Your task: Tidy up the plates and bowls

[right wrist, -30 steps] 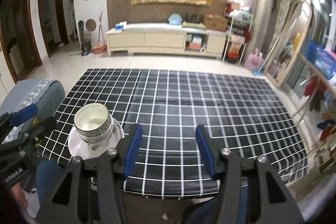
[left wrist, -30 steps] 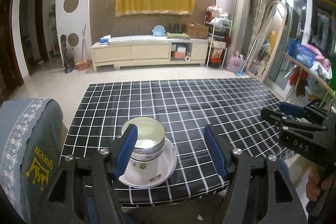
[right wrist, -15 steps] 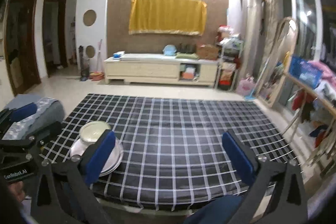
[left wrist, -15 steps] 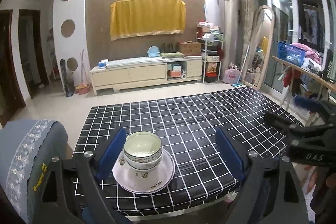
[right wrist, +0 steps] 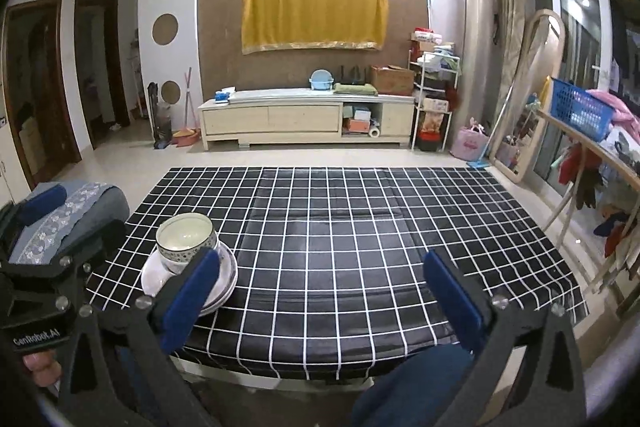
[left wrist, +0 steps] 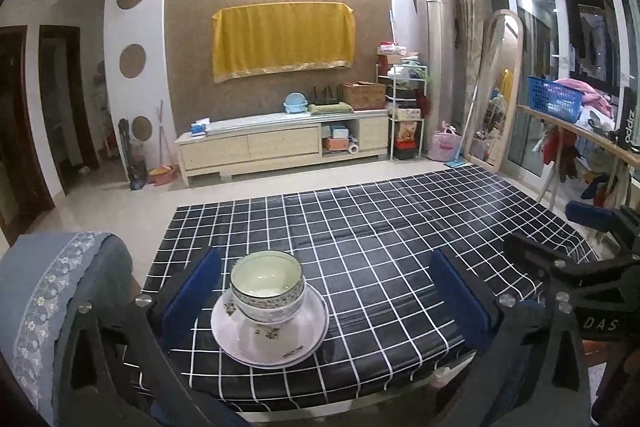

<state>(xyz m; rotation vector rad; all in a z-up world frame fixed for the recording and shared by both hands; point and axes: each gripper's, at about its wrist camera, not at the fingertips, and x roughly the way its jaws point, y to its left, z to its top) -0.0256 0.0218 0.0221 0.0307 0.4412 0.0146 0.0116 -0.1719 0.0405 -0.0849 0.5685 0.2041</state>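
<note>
Stacked bowls [left wrist: 267, 285] with blue-patterned rims sit on a stack of white floral plates [left wrist: 270, 333] at the front left of the black checked table [left wrist: 380, 235]. The bowls [right wrist: 186, 241] and plates [right wrist: 218, 287] also show in the right wrist view. My left gripper [left wrist: 326, 293] is open and empty, drawn back above the table's front edge, with the stack between its fingers in view. My right gripper [right wrist: 320, 291] is open and empty, to the right of the stack, its left finger [right wrist: 188, 301] overlapping the plates in view.
A grey-blue covered chair [left wrist: 52, 291] stands at the table's left front corner. A TV cabinet [left wrist: 280, 143] lines the far wall. A mirror [left wrist: 500, 91], a blue basket [left wrist: 554, 99] and a clothes rack [right wrist: 592, 167] stand on the right.
Both grippers opened wide and drew back and up from the table. The bowl and plate stack stayed in place.
</note>
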